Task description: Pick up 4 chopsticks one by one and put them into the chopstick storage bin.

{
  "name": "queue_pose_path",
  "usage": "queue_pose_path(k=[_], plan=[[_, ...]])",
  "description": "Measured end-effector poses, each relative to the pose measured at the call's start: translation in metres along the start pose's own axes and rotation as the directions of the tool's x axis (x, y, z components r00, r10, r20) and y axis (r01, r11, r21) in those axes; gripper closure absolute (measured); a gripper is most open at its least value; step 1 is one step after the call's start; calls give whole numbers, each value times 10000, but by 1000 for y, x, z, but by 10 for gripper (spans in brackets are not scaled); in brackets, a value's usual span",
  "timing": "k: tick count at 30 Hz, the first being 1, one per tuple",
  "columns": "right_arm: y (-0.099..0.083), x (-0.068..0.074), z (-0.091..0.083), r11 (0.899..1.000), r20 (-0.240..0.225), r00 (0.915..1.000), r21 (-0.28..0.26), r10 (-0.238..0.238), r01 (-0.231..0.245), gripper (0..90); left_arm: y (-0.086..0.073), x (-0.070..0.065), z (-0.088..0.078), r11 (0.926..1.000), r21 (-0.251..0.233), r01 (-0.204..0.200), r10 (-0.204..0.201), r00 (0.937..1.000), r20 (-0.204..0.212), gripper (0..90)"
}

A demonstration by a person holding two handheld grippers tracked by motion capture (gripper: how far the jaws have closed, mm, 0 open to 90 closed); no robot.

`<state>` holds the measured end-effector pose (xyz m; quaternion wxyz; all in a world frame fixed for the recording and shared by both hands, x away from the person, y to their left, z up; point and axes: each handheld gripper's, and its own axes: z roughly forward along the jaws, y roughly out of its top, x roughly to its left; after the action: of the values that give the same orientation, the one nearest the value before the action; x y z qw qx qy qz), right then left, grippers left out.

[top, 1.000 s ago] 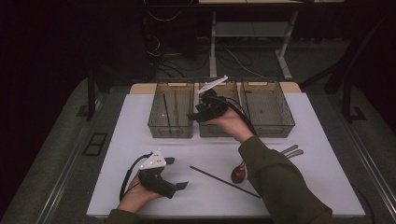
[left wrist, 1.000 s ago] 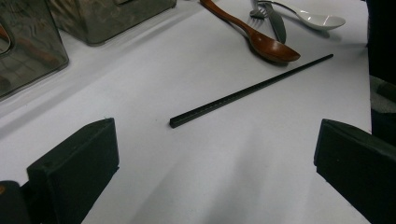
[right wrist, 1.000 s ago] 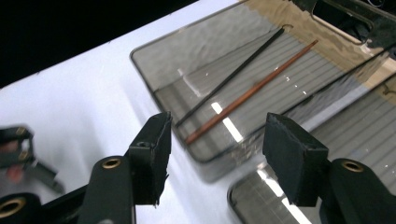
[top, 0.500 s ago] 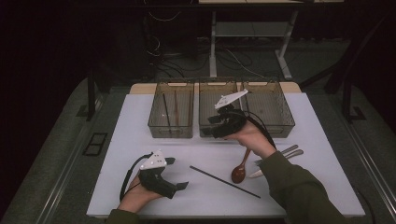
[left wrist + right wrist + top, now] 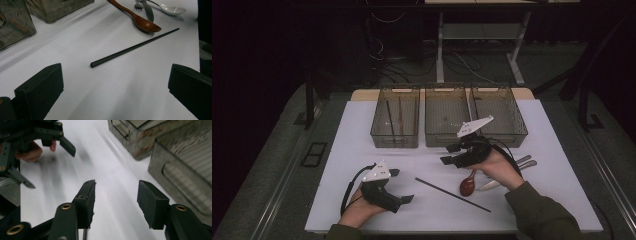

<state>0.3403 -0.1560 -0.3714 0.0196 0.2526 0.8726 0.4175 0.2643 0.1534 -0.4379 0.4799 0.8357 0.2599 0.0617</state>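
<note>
The black chopstick (image 5: pixel 452 194) lies flat on the white mat (image 5: pixel 362 150), between the two grippers and touching neither. From the left gripper (image 5: pixel 401 187) it lies just ahead of the wide, empty jaws; in the left gripper view its near end (image 5: pixel 93 64) sits between them and its long axis runs away, slanting to the right, toward the brown wooden spoon (image 5: pixel 140 20). The right gripper (image 5: pixel 450 154) hangs above the mat just in front of the middle bin (image 5: pixel 447 137) — its jaws half apart with nothing between them, having just been closing a little. Its pads (image 5: pixel 87 195) point at bare mat. By my reading the left gripper is the nearer — though the stick lies nearly lengthwise to its jaws, not across them.
</note>
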Motion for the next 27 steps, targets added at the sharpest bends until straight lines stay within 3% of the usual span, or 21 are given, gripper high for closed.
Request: queue_pose_path(k=[19, 27], plan=[[-51, 25, -15, 9983, 96, 9997, 528, -239, 233, 659, 1, -1, 0, 10000, 28, -15, 15, 10000, 21, 0], [-60, 36, -4, 9930, -45, 9989, 1091, -459, 461, 730, 1, -2, 0, 10000, 42, -63, 63, 10000, -2, 0]])
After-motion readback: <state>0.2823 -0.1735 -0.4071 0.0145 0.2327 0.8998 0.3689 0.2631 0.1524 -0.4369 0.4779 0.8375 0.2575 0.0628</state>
